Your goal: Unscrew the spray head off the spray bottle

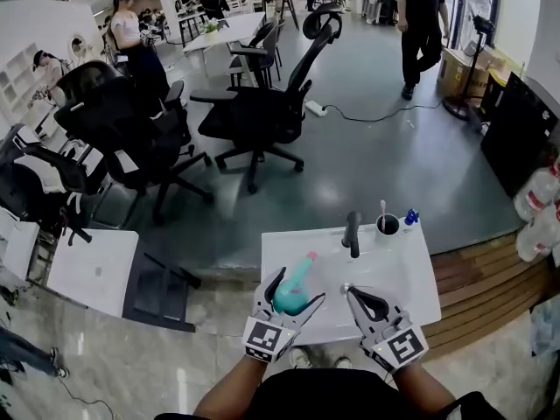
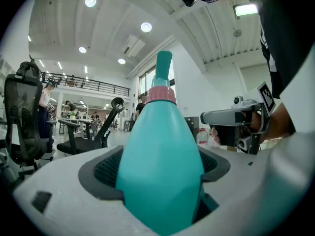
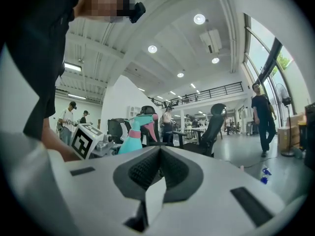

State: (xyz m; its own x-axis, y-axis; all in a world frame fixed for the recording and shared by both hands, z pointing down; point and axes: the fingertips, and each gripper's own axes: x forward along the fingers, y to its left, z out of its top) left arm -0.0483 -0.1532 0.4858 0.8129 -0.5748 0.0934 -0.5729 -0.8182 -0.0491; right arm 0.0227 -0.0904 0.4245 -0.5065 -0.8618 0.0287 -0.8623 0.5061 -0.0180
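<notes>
We have the left gripper (image 1: 300, 286) jaws clamped on the bottle (image 2: 160, 171); right gripper (image 1: 348, 290) jaws closed, empty (spray head (image 2: 163, 77) untouched). Next: open right, grip head, twist.

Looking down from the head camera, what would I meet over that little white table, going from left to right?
First the teal spray bottle in the left gripper → upright black object → cup → small blue item. The right gripper overlaps the black object sideways, so it is left out.

Ceiling lamps (image 2: 145, 27) give bright, sharp views, bent at edges.
</notes>
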